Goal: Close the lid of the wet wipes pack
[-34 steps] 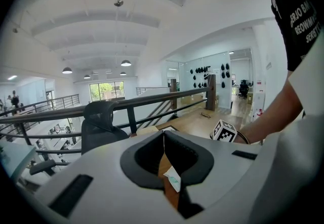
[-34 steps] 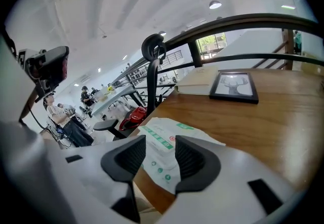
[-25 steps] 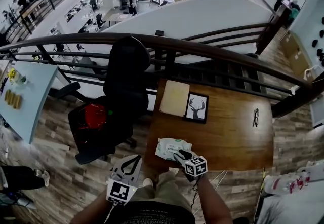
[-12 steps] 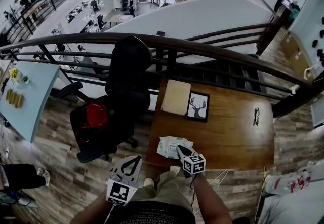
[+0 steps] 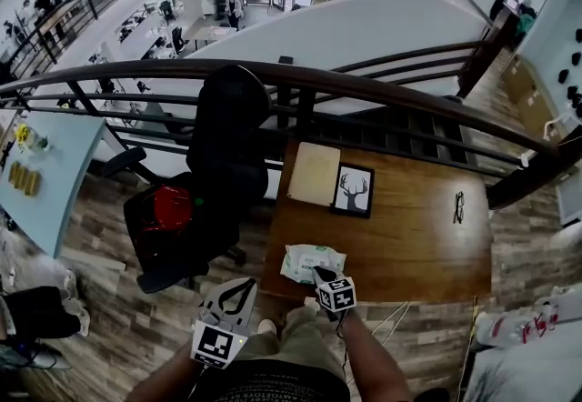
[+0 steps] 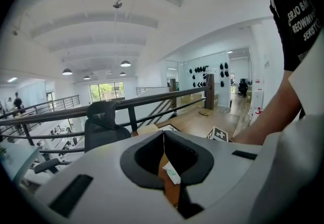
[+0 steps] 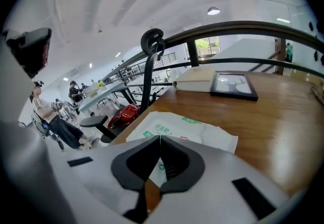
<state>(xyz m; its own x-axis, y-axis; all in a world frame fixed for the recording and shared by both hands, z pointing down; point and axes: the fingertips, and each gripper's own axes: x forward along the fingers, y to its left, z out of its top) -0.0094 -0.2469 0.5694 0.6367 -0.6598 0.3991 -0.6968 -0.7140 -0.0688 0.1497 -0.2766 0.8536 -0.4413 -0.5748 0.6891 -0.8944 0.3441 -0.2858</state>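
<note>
1. Table [image 5: 409,246] of brown wood fills the middle of the head view, with a dark railing [image 5: 364,86] along its far side.
2. We see the wet wipes pack [image 5: 312,261] lying flat at the table's near left corner, close to the near edge. The right gripper view shows its white wrapper with green print [image 7: 187,129], but we cannot make out the lid in any view.
3. We hold the right gripper [image 5: 318,276] at the pack's near edge, tilted down. Its jaws are clenched tip to tip [image 7: 160,138] right over the wrapper, and we see nothing pinched between them.
4. We hold the left gripper [image 5: 247,282] off the table, to the near left of the pack and well apart from it. Its jaws are also pressed together [image 6: 163,133], with nothing in them.
5. At the far left of the table lies a beige book [image 5: 314,175], with a framed deer picture [image 5: 353,191] touching its right side.
6. A pair of glasses [image 5: 459,207] lies near the right edge.
7. A black office chair [image 5: 218,173] stands left of the table, with a red item [image 5: 171,207] on its seat.
</note>
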